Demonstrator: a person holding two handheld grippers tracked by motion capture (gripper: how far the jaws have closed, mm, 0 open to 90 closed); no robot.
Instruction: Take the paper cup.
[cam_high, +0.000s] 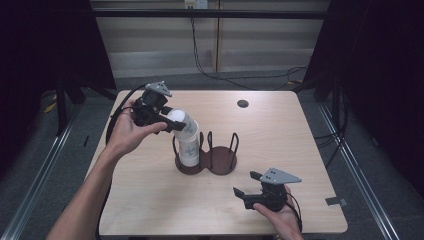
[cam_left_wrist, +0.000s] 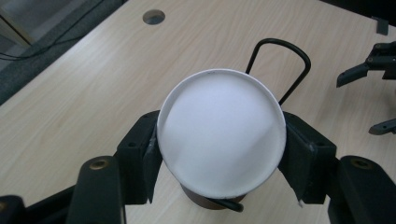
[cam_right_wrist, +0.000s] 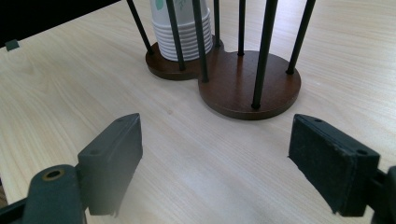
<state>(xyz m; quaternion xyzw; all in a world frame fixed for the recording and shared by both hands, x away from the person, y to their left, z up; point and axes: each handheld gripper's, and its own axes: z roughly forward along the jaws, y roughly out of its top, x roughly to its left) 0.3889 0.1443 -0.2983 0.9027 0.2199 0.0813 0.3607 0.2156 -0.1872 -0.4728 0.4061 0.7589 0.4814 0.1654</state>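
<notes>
Left gripper (cam_high: 172, 121) pinches the top cup (cam_high: 181, 121) by its upturned base, pads on both sides, tilted over the cup stack (cam_high: 188, 150) in the holder's (cam_high: 206, 160) left ring. Right ring is bare. Right gripper (cam_high: 246, 183) sits near the table's (cam_high: 280, 130) front right edge, jaws spread wide, nothing between them.

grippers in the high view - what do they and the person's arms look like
Both the left gripper and the right gripper are black, with two blocky jaws and a grey three-cornered plate on top. A black cable loops from the left one. Brass-coloured screws sit in the jaw arms. The forearms are bare, with no sleeves in sight.
</notes>
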